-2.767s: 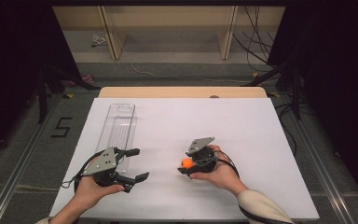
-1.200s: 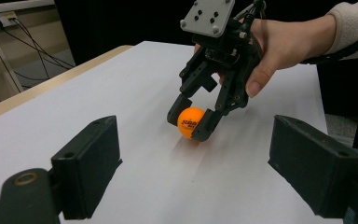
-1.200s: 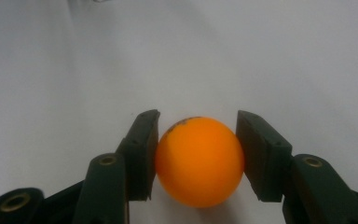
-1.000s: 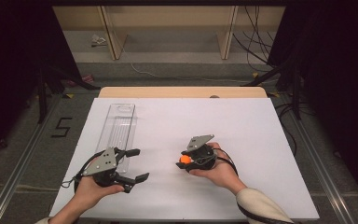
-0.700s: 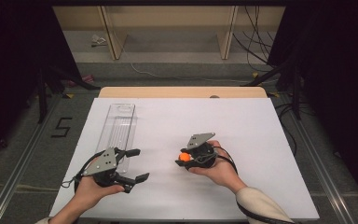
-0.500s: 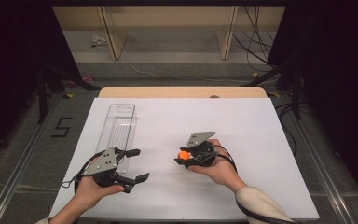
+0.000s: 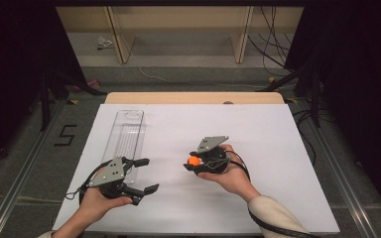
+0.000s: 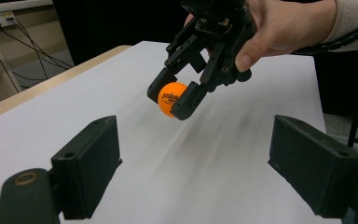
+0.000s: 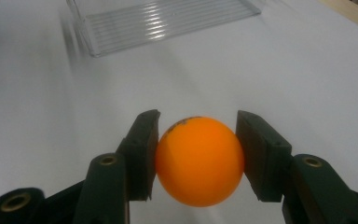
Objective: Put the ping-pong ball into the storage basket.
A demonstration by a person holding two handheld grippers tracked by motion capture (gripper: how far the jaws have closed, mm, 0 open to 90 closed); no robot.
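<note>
white bench (image 7: 278, 148) surface; right tool (image 7: 192, 162) clenched on orange ball (image 7: 194, 160), now lifted clear and nudged left since earlier; left tool (image 7: 146, 174) released, unmoved; clear tray (image 7: 126, 131) likely next.

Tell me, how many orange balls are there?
1. The orange ball is clamped in the right gripper, above the white table. I can see no others.
</note>
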